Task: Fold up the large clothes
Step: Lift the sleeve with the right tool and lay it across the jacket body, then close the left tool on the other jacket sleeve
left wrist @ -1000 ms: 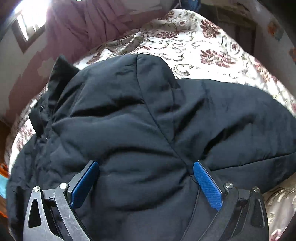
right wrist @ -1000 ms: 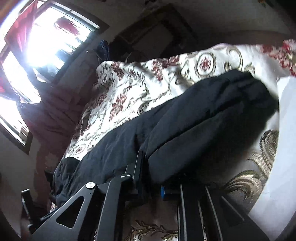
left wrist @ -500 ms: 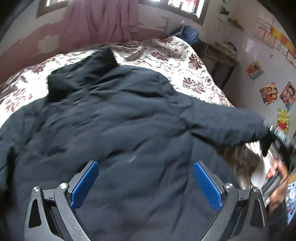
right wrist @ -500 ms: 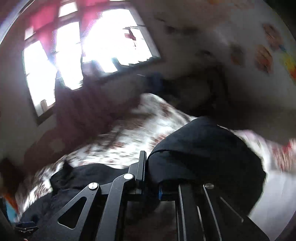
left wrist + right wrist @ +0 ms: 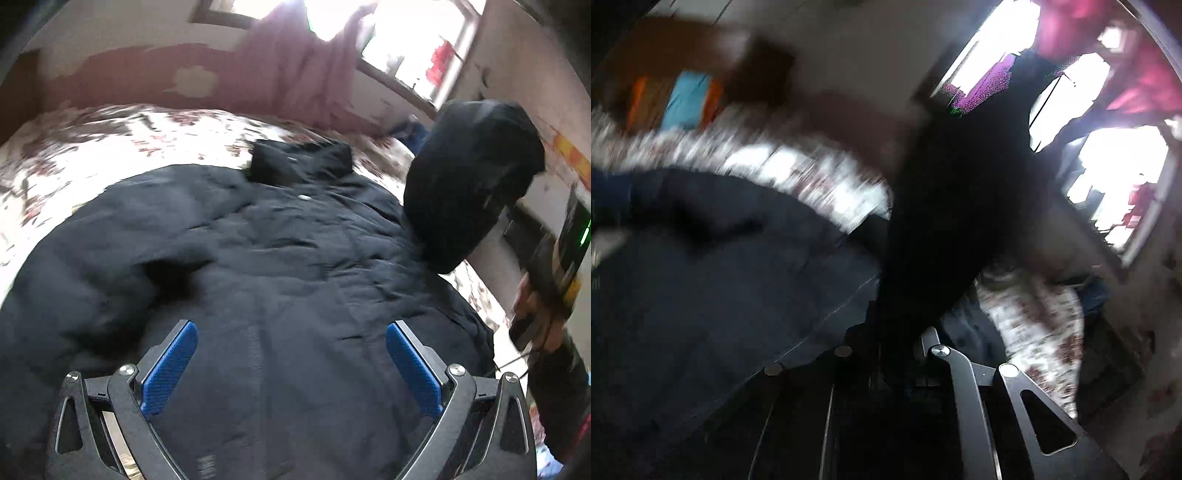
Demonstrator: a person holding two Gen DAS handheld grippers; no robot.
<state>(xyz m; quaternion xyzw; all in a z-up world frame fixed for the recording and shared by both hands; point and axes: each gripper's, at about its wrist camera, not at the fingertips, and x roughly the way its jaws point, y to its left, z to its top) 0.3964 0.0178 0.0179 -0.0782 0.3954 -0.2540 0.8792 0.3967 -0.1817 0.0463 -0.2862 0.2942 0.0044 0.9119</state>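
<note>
Raised since a second ago, the sleeve now hangs in the air at the right instead of lying on the bedspread, and the collar has come into sight at the far side. Spread flat on the bed, the jacket fills the near and middle ground. Above its near hem the left gripper hovers with jaws wide apart and nothing between them. The right gripper pinches the sleeve's end while its jaws are opening slightly; a hand carries it at the right. Pink curtain hangs far off.
</note>
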